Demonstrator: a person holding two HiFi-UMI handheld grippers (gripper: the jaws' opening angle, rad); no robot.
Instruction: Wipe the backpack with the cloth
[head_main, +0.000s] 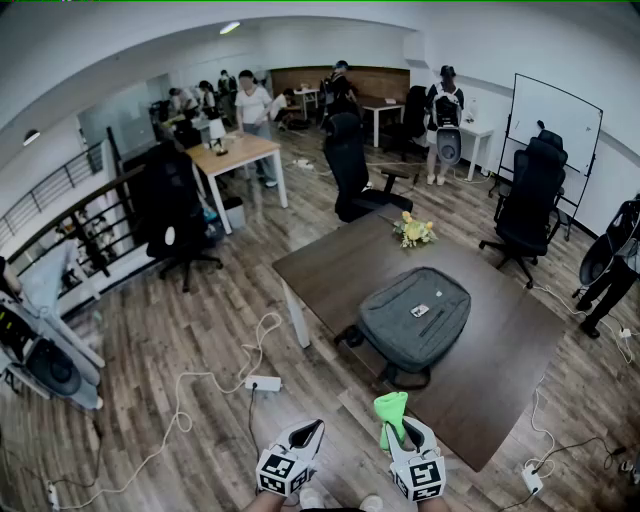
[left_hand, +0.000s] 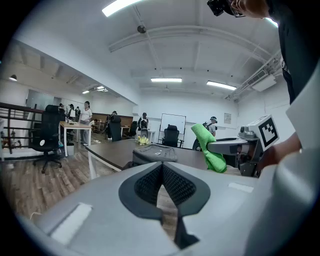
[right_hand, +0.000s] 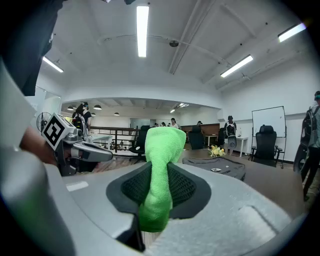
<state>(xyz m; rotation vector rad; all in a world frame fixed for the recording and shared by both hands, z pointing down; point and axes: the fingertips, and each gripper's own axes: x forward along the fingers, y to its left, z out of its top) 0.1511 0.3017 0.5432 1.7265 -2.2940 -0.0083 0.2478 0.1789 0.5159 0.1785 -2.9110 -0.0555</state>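
The right gripper (head_main: 403, 432) is clamping the cloth (head_main: 391, 408) upright just off the table's (head_main: 330, 262) near edge, the left gripper (head_main: 306, 436) alongside is showing its jaws pressed together and empty, and the backpack (head_main: 415, 315) is lying flat mid-table.

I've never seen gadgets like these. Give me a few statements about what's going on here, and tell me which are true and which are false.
1. The green cloth is clamped in the right hand-held gripper. True.
2. The backpack lies on the floor. False: it lies flat on the dark table.
3. The left hand-held gripper holds a sponge. False: its jaws are together with nothing between them.
4. Yellow flowers sit on the table beyond the backpack. True.
5. The cloth is touching the backpack. False: it is held in the air, short of the backpack.
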